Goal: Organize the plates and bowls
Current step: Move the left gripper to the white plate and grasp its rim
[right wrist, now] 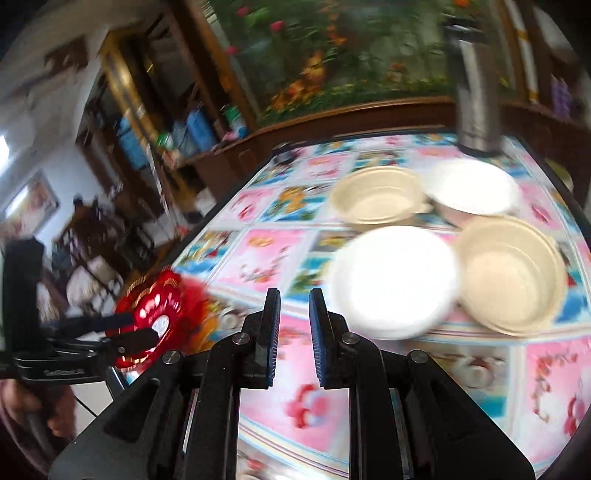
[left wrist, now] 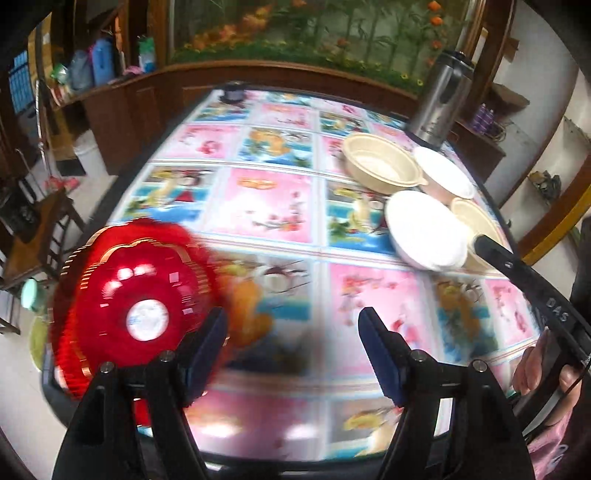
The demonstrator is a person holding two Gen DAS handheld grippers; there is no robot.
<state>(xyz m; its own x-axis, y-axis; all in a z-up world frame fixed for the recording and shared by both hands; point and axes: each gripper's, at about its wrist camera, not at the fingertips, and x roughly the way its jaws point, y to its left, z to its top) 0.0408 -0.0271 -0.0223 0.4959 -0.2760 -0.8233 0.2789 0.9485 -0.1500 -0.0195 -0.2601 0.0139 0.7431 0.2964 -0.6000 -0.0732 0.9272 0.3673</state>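
Over the table [left wrist: 266, 206], I'm holding both grippers empty, left [left wrist: 291, 347] wide, right [right wrist: 293, 325] narrowly open; blur risks clipping the red plate [left wrist: 136, 295]

a table [left wrist: 266, 210] covered in a glossy cloth of pink and blue cartoon panels fills both views. a steel thermos flask [left wrist: 441, 99] stands upright at its far right corner. a small dark object [left wrist: 232, 94], too blurred to identify, sits at the far edge. behind runs a wooden counter [left wrist: 122, 96] with blue bottles [left wrist: 102, 61], below a flower mural [left wrist: 317, 33].
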